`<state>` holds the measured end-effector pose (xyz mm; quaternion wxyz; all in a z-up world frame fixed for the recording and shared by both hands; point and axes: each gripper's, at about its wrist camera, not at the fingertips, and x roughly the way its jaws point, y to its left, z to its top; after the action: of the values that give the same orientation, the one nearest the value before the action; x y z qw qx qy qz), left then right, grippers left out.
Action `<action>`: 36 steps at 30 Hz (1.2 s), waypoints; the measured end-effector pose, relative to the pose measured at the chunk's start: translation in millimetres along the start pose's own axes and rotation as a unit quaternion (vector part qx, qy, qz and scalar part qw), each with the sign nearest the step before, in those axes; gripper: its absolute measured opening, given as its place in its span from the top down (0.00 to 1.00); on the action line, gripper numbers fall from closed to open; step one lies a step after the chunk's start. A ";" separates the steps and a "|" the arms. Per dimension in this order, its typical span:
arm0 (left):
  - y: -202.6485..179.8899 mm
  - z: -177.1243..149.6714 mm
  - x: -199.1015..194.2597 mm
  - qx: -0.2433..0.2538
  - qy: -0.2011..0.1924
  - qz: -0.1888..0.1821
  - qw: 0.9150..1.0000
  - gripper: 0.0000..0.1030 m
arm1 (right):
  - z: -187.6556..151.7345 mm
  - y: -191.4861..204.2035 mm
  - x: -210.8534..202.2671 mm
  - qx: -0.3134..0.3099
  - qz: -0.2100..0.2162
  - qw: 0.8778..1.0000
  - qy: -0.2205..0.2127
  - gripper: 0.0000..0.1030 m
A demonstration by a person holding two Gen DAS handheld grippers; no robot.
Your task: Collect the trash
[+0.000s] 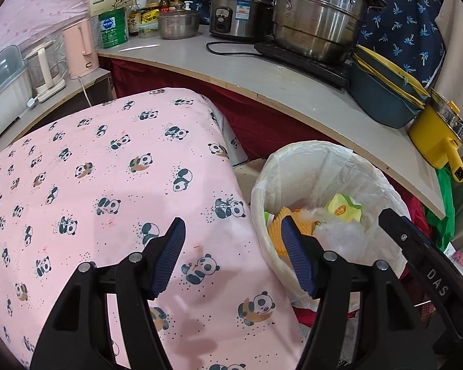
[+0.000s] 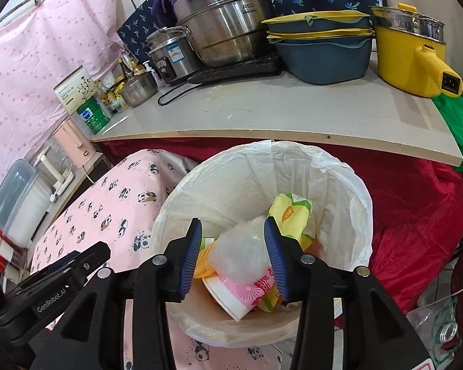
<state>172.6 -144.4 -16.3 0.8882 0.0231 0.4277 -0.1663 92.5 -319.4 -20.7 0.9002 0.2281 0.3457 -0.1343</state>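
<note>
We hold right gripper over white-lined bin, jaws parted, crumpled clear plastic between pads, grip unclear. Left gripper released, empty, above panda cloth at bin's edge. Wrappers lie inside bin.

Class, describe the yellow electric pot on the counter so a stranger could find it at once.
Start at the long grey counter behind the lined bin. Follow it to its right end, past the steel steamer and stacked blue basins. The yellow pot alone has a thick yellow handle ending in a power socket.
</note>
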 end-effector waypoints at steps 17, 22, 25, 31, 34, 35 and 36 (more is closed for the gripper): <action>-7.3 -24.5 -41.1 0.033 -0.034 0.030 0.998 0.24 | -7.4 13.8 -44.9 -0.060 -0.013 0.998 0.003 0.35; -4.3 -35.5 -51.9 0.036 -0.040 0.046 0.997 0.16 | -16.7 10.6 -56.6 -0.067 -0.032 0.997 0.011 0.29; -2.3 -41.3 -56.2 0.038 -0.039 0.050 0.997 0.14 | -22.0 7.6 -62.2 -0.072 -0.044 0.996 0.013 0.22; -3.5 -53.4 -62.4 0.046 -0.036 0.052 0.997 0.14 | -34.0 5.1 -67.3 -0.096 -0.054 0.994 0.025 0.18; -5.9 -59.1 -63.0 0.054 -0.033 0.055 0.996 0.14 | -39.7 5.0 -69.2 -0.104 -0.062 0.992 0.024 0.18; -6.3 -61.0 -63.1 0.056 -0.032 0.058 0.996 0.14 | -41.7 4.9 -69.6 -0.106 -0.061 0.992 0.025 0.17; -6.6 -62.7 -63.6 0.056 -0.033 0.060 0.996 0.14 | -43.4 4.0 -69.8 -0.106 -0.058 0.992 0.028 0.17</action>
<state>86.5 -121.6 -6.6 0.9072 0.0933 0.3864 -0.1376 19.2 -288.1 -0.2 0.9000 0.1147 0.3958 -0.1420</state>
